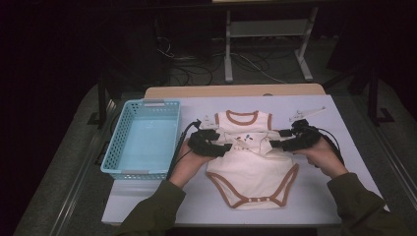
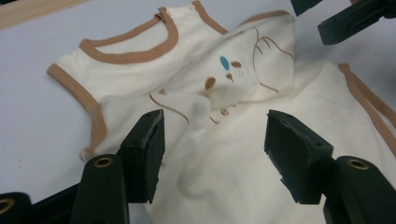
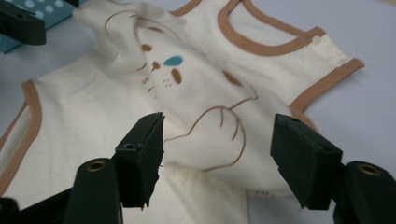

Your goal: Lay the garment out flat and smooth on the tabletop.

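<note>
Left claw point(image 1: 227, 146) and right claw point(image 1: 273, 144) face each other, jaws apart, gripping nothing.

I see a cream baby bodysuit point(image 1: 251, 164) w/ tan trim at neck, armholes & leg openings, lying flat on the tabletop point(image 1: 324, 196), neck end away from me. Its mid section is bunched into folds either side of the printed animal face w/ a blue spot.

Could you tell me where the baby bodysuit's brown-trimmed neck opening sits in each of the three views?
High view: the neck opening lies at the top of the bodysuit, mid-table, between the two grippers.
Left gripper view: upper left.
Right gripper view: upper right.
Shared landmark: the small blue spot in the printed drawing, just below the neck opening.
</note>
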{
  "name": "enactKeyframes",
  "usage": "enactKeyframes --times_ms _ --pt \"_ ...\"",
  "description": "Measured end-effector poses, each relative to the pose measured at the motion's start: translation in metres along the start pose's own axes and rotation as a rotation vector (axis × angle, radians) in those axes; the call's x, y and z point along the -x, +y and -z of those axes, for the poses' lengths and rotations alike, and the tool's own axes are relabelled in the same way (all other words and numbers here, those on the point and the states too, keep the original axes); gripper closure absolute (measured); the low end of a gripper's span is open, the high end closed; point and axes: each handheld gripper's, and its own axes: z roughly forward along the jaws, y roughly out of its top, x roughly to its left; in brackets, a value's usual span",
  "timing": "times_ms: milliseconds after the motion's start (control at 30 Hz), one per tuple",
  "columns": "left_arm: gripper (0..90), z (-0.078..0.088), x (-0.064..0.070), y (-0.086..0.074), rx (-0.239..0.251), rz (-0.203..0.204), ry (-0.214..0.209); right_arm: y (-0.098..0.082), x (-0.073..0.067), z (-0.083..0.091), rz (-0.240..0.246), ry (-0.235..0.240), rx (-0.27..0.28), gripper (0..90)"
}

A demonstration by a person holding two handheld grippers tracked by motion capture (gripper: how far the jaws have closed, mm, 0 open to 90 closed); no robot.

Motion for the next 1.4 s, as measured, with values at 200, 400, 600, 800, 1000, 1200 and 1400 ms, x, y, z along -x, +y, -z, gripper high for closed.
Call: enactKeyframes --times_ms 200,400,600,800,1000,1200,1400 --pt "39.1 0.007 0.011 -0.018 -0.008 -0.019 -0.016 -0.016 -0.012 0.007 0.024 0.011 -0.018 34.0" --pt "42.0 0.018 0.026 -0.036 -0.011 -0.050 -0.063 -0.034 -0.025 0.015 0.052 0.042 -0.034 35.1" --pt "44.3 0.018 0.036 -0.045 -0.038 -0.064 -0.095 -0.048 -0.038 0.018 0.079 0.061 -0.058 36.4" --pt "45.3 0.020 0.048 -0.052 -0.049 -0.088 -0.144 -0.060 -0.048 0.021 0.084 0.086 -0.064 38.0" --pt "45.9 0.018 0.065 -0.057 -0.065 -0.123 -0.177 -0.069 -0.056 0.024 0.087 0.104 -0.068 39.2" --pt "46.6 0.013 0.082 -0.060 -0.081 -0.146 -0.229 -0.077 -0.068 0.021 0.123 0.147 -0.105 42.9" --pt "49.4 0.008 0.091 -0.063 -0.104 -0.172 -0.271 -0.080 -0.074 0.019 0.161 0.190 -0.118 47.1"
